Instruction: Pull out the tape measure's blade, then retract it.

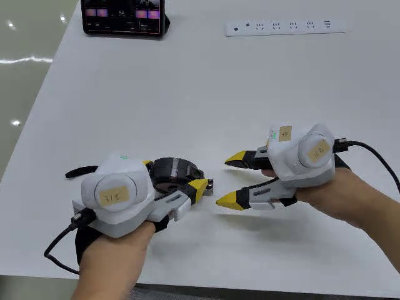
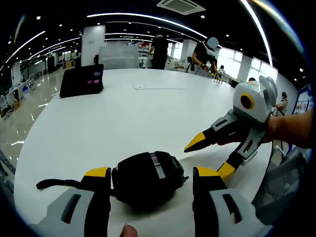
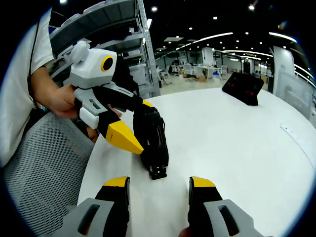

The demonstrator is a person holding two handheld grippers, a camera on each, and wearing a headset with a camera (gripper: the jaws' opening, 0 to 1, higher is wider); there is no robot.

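Left gripper (image 2: 152,173) is clamping the tape measure (image 1: 172,174) at the near-left of the table (image 1: 187,94), hook (image 3: 158,173) pointing right. Right gripper (image 1: 231,179) is hovering just right of it, claw wide, holding nothing. Next move probably needs tips lining up on the hook, pinching firmly and pulling straight right, with the left gripper pinning the case.

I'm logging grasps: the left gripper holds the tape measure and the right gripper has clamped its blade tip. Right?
Not quite. The right gripper is open, short of the blade tip, per the right gripper view; the left gripper does hold the tape measure.
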